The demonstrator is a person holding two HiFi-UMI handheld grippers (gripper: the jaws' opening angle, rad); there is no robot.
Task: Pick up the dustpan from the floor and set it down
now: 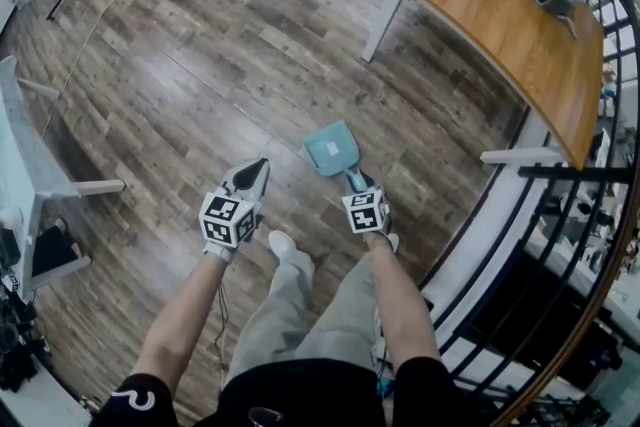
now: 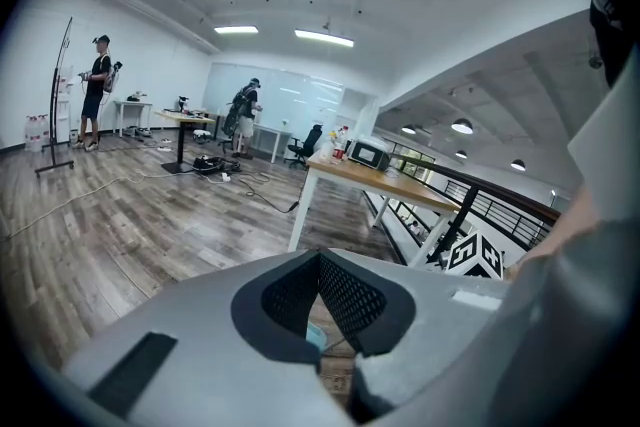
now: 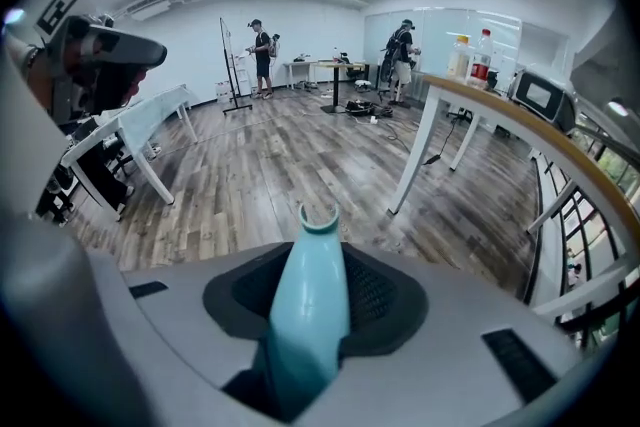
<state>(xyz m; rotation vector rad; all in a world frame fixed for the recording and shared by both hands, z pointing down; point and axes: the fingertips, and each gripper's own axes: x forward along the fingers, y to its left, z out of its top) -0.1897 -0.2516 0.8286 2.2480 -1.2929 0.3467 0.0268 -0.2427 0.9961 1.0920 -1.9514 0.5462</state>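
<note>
- Open room, wood-plank floor [image 1: 180, 65]. Worktop [image 1: 520, 35] at upper right of the head view, railing [image 1: 590, 215] down the right side.
- Dustpan [image 1: 333, 151]: teal plastic, low over the floor just ahead of the person's shoe [image 1: 283, 245]. Tray pointed away from the person, handle [image 3: 308, 295] pointed back towards them. Could not tell whether the tray touched the planks.
- Right claw [image 1: 357, 185] was clamped on the handle. In the right gripper view the tube ran up between the pads and its open end stuck out past the tips.
- Left claw [image 1: 256, 173] was closed tip to tip and empty. It hung beside the dustpan, apart from it.
- Handling, judged: light, stiff, thin-walled. Smooth round handle, so it may turn in the pads. Tray weight sits ahead of the grip and would tip the front lip down.
- Best hold, judged: on the handle close to the tray, to cut that lever. The tray wall is too wide and sloped for these jaws.
- Fragility, judged: low. A short drop should do no harm, though the lip could scrape or bounce.
- Clearance: open floor ahead and to the left. Worktop leg [image 1: 383, 20] well apart. The railing and its white base were the nearest edge, on the right.
- Set-down, judged: flat on the bare planks in front, away from the shoe.
</note>
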